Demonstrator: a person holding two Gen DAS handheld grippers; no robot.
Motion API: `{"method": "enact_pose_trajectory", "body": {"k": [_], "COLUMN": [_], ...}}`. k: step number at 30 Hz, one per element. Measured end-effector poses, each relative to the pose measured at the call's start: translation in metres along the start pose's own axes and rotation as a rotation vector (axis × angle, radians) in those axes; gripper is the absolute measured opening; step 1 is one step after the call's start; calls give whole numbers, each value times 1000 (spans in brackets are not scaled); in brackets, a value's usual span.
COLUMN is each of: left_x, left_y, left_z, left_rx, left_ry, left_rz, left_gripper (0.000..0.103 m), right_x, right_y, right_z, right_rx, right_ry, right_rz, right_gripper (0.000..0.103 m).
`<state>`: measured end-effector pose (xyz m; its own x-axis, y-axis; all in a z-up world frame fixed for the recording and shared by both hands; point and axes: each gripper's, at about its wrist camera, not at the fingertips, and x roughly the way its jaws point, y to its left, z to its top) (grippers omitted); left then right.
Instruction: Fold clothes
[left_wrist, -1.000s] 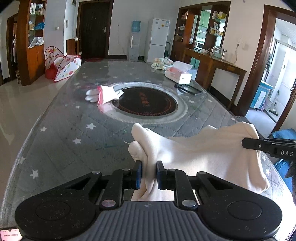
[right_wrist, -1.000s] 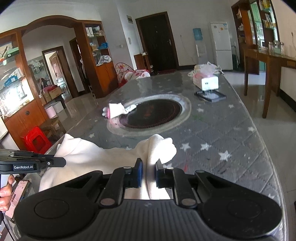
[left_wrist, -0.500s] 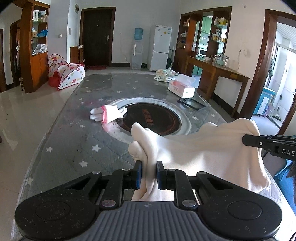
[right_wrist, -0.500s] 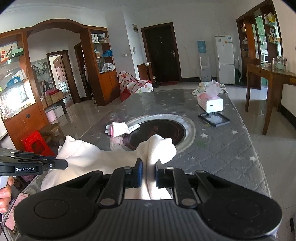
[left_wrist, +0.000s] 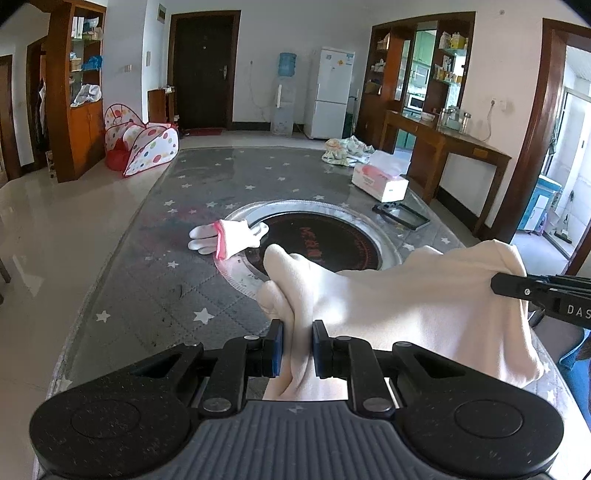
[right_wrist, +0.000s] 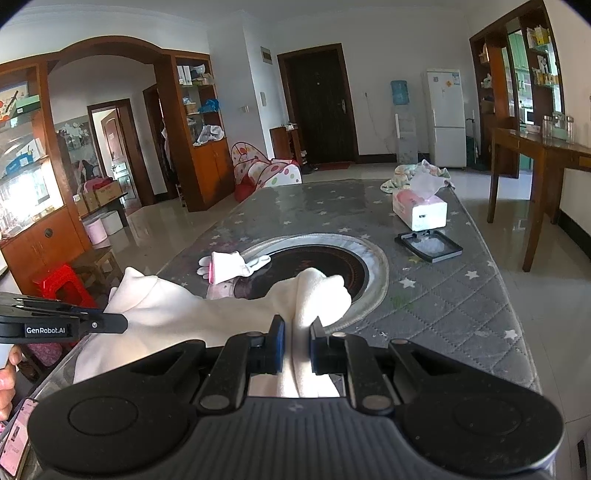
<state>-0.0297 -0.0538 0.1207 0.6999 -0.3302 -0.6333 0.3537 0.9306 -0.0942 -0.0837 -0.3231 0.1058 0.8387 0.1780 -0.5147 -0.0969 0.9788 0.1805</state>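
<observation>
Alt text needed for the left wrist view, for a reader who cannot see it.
The left gripper pinches one end of a cream fabric garment above a grey star-patterned table; the right gripper holds the other end. Beyond lie white gloves with pink cuffs and a tissue box.

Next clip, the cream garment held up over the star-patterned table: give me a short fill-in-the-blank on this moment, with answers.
1. The cream garment is gripped by ____ grippers at once.
2. The left gripper is ____ on the cloth.
3. The white gloves have a ____ cuff.
4. The tissue box stands on the ____.

Answers: both; shut; pink; table
</observation>
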Motion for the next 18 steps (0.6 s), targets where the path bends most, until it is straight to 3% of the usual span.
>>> {"method": "enact_pose_trajectory", "body": {"k": [18], "left_x": [69], "left_y": [22], "left_z": [-9], "left_rx": [-43], "left_ry": [114], "left_rz": [19], "left_gripper": [18], "right_x": [72], "right_y": [-22], "right_z": [-15], "right_rx": [35], "right_ry": [108], "right_rz": [-28], "right_gripper": [12]}}
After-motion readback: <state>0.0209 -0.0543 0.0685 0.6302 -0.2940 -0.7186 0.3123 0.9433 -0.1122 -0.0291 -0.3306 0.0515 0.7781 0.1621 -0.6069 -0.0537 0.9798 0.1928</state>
